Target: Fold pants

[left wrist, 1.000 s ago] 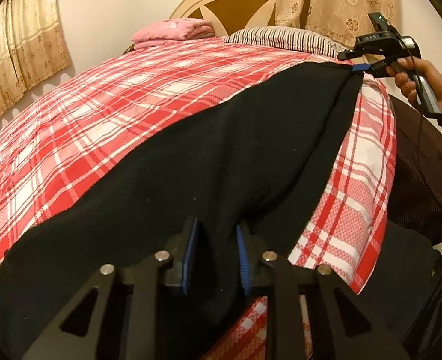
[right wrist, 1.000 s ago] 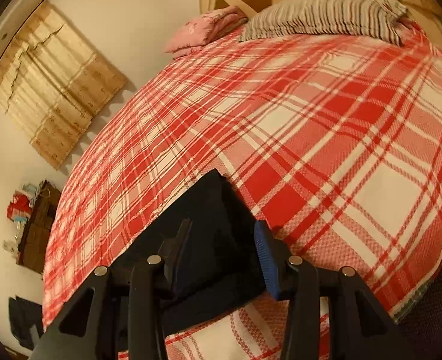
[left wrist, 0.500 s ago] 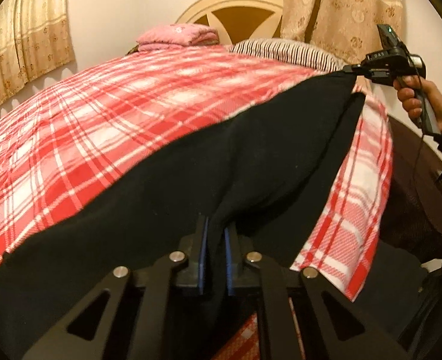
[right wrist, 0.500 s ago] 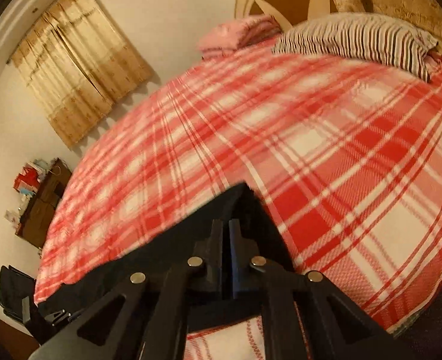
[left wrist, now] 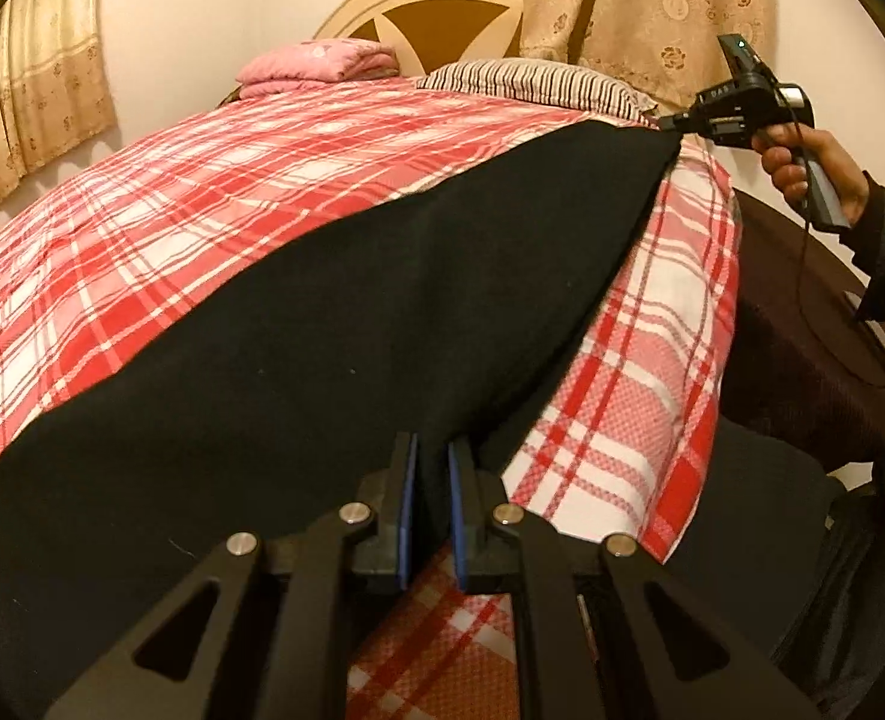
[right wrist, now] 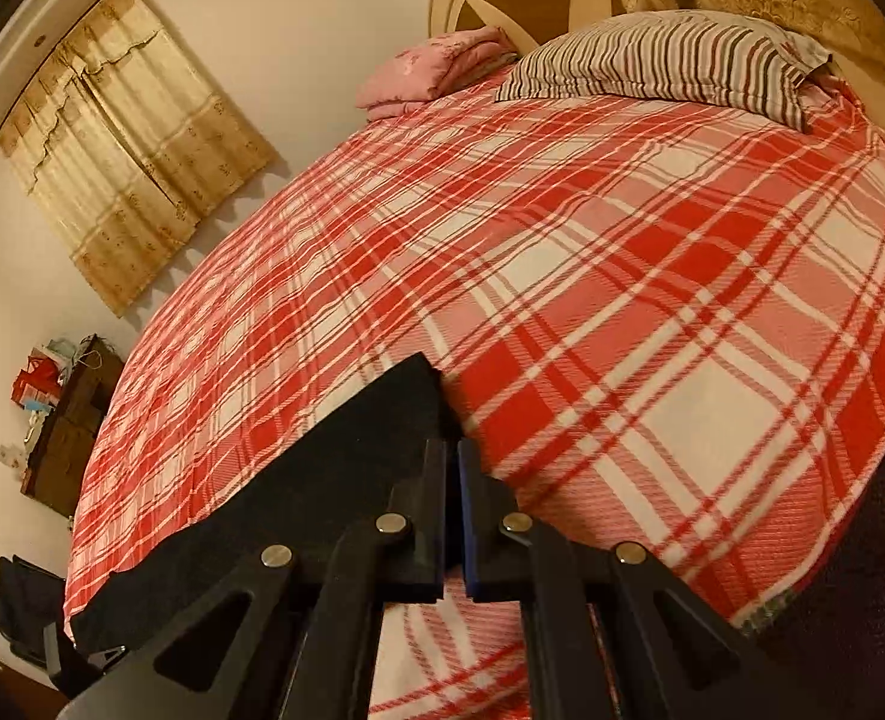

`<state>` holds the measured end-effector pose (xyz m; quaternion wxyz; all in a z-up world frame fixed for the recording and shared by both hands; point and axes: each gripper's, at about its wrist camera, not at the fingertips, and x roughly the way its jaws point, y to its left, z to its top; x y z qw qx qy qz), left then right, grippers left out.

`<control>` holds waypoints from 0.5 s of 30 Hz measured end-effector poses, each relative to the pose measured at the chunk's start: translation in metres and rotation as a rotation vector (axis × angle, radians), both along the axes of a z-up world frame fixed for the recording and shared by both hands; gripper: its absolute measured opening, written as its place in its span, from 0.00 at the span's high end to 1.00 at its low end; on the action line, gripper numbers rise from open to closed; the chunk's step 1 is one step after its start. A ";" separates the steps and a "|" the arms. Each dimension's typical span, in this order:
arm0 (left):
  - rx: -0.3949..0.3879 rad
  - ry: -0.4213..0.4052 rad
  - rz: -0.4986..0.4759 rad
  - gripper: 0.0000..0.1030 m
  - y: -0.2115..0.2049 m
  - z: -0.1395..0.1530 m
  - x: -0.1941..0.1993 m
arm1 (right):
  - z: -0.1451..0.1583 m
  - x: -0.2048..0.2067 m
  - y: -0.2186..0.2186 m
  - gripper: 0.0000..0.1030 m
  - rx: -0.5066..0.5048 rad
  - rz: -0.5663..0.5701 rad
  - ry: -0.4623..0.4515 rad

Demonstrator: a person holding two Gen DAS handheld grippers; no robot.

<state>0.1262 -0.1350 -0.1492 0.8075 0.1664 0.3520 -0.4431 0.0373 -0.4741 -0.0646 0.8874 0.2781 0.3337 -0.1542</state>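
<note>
Black pants point(left wrist: 334, 324) lie stretched along the near edge of a bed with a red plaid cover point(left wrist: 202, 180). My left gripper point(left wrist: 429, 456) is shut on the near edge of the pants, lifting it off the cover. My right gripper point(right wrist: 453, 456) is shut on the other end of the pants point(right wrist: 334, 468), whose corner sticks up beside the fingers. In the left wrist view the right gripper point(left wrist: 676, 123) shows at the far end, held by a hand, pinching the pants' tip.
A striped pillow point(right wrist: 670, 54) and a folded pink blanket point(right wrist: 436, 69) lie at the headboard point(left wrist: 442, 18). Curtains point(right wrist: 130, 144) hang on the wall. A dark cabinet point(right wrist: 70, 420) stands beyond the bed. Dark furniture point(left wrist: 814, 360) stands beside the bed's near right edge.
Both grippers have closed on the pants, one at each end. The pants' ends have come up off the cover and the cloth is pulled tighter between them.
</note>
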 end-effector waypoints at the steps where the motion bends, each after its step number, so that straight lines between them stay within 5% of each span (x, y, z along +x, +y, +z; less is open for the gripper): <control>1: -0.002 0.003 -0.001 0.90 0.000 0.001 0.001 | 0.002 -0.001 0.000 1.00 -0.019 -0.006 0.004; 9: -0.001 0.006 -0.016 0.90 0.000 -0.001 -0.003 | -0.001 -0.005 0.000 0.99 0.051 0.028 -0.024; 15: 0.007 -0.012 -0.050 0.89 0.003 0.002 -0.014 | 0.019 -0.003 0.013 0.99 -0.067 -0.041 -0.042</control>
